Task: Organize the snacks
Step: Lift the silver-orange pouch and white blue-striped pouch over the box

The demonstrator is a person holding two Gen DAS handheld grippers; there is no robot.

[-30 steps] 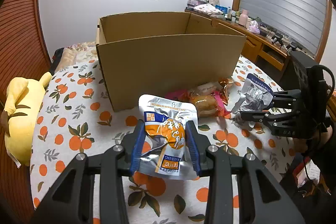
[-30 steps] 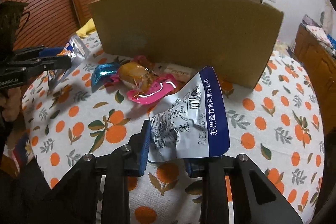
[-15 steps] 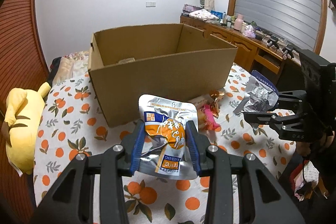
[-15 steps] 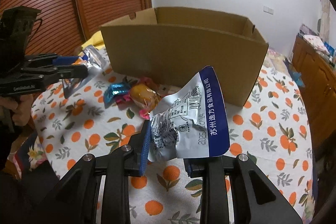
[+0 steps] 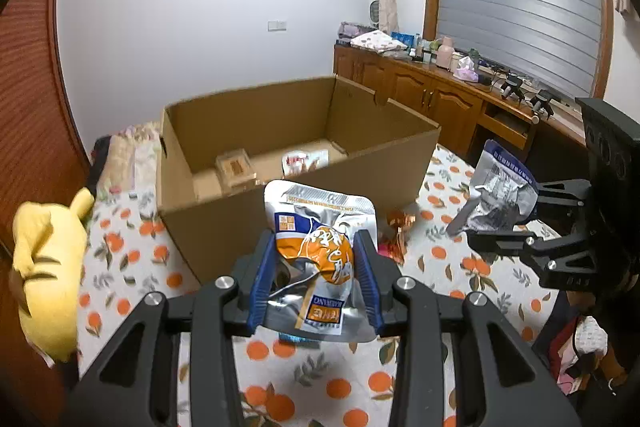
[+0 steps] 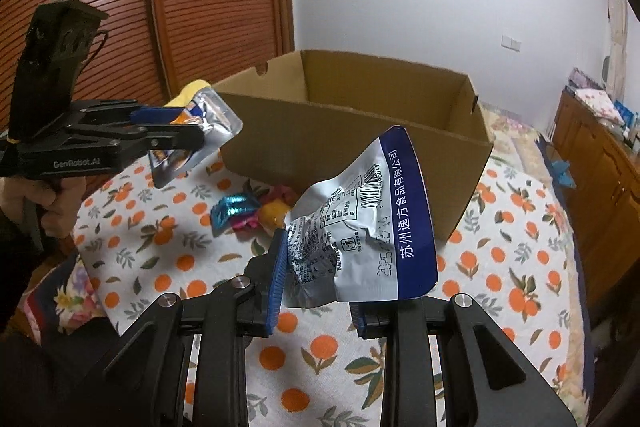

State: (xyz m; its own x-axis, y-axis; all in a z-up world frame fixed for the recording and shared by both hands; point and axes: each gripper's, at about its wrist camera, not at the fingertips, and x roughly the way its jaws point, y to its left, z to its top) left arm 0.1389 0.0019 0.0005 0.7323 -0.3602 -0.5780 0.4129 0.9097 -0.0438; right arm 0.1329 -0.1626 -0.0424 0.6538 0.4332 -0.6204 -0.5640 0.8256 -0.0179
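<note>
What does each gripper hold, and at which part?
Left gripper: orange-and-silver pouch, gripped around its lower half. Right gripper: blue-and-silver packet, by its crumpled lower end.

Your left hand-held gripper (image 5: 316, 281) points forward and down, blue pads clamped on a silver-orange snack pouch (image 5: 316, 259). Your right hand-held gripper (image 6: 320, 281) tilts down likewise, jaws nearly closed, pinching a crumpled silver-blue packet (image 6: 360, 227). Your left hand (image 6: 48, 203) wraps its gripper's handle.
</note>
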